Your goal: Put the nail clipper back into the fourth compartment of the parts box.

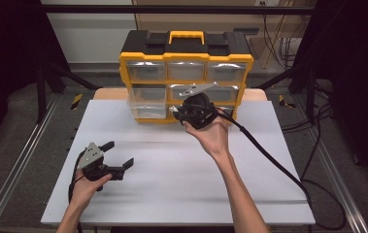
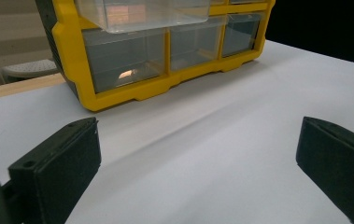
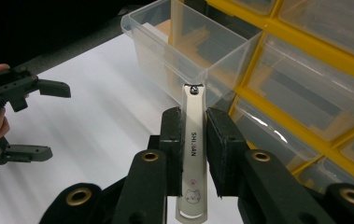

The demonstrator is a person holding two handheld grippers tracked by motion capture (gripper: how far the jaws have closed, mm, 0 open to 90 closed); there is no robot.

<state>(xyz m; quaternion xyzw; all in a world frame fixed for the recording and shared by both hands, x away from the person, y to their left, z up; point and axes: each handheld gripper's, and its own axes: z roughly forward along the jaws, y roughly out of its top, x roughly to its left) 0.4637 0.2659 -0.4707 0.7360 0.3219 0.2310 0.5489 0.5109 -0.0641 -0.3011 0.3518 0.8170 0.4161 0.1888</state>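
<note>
Nail clipper [image 3: 193, 140], a slim, stiff strip of polished steel, was pinched flat between the pads of the right gripper [image 3: 193, 133], held up just in front of a clear drawer [image 3: 191, 44] pulled out of the yellow organizer [image 1: 186, 77] at the table's [image 1: 172, 194] far edge. Light and rigid, it looked slippery; the grip across its broad faces near mid-length seemed the safest hold. The left gripper [image 1: 118, 155] hovered with jaws spread wide near the table's left edge. The clipper's lower end was cut off, and the drawer's contents were hard to make out through the plastic.
</note>
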